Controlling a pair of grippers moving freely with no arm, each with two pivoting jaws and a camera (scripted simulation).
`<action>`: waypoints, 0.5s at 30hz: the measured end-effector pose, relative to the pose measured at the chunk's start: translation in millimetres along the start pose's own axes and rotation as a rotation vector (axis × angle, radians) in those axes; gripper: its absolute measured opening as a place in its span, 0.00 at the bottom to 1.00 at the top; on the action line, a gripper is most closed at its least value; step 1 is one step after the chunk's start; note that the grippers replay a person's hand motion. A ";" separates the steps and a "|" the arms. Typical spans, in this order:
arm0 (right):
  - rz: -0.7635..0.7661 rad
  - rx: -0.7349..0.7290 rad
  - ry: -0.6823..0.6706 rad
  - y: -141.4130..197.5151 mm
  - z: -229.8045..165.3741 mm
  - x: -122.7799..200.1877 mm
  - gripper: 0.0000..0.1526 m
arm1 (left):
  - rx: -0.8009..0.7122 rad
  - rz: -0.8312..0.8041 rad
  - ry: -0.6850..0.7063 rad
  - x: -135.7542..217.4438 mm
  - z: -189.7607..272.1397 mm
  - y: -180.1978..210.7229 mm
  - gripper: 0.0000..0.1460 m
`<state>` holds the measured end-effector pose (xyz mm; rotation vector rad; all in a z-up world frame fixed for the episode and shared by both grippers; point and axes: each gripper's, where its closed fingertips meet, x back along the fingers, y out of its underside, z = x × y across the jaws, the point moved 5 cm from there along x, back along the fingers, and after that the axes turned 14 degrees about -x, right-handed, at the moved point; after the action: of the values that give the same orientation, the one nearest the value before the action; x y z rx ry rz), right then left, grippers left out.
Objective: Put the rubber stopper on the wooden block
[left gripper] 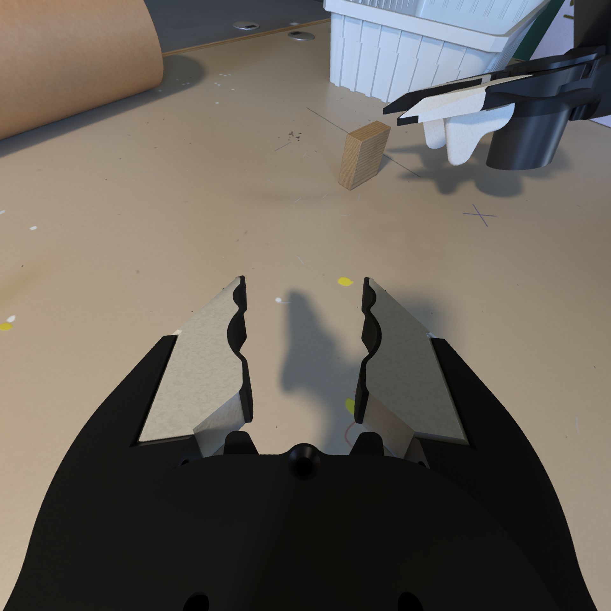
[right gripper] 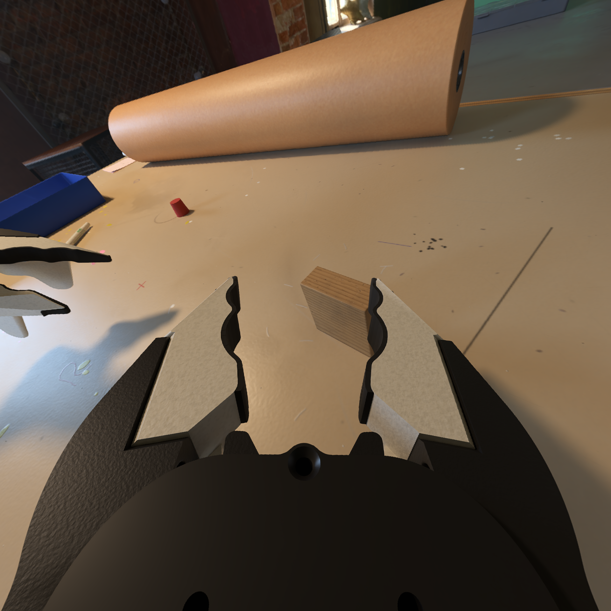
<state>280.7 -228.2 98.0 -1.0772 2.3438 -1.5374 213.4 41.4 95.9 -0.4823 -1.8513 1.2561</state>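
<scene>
A small red rubber stopper stands on the tan table, far ahead and to the left in the right wrist view; it does not show in the left wrist view. A light wooden block stands on the table just ahead of my right gripper, partly behind its right finger; it also shows in the left wrist view. My right gripper is open and empty, and it shows in the left wrist view beside the block. My left gripper is open and empty above bare table; it shows at the left edge of the right wrist view.
A big roll of brown paper lies across the back of the table, also in the left wrist view. A blue box and a wooden stick lie at the left. A white ribbed bin stands behind the block.
</scene>
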 end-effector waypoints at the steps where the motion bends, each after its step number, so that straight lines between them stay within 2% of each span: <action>1: 0.001 -0.005 -0.007 0.6 -0.8 -1.2 0.51 | 0.002 0.000 0.001 0.1 -0.1 0.1 0.48; 11: -0.003 -0.008 -0.029 0.2 1.3 -0.3 0.49 | 0.026 -0.005 -0.013 3.3 -5.6 0.6 0.48; 15: -0.006 -0.007 -0.031 0.1 1.4 -0.3 0.49 | 0.074 0.045 -0.006 15.9 -17.3 -11.3 0.48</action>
<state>281.5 -229.0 97.2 -1.1019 2.3293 -1.5051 219.4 57.6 115.4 -0.4829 -1.8011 1.3518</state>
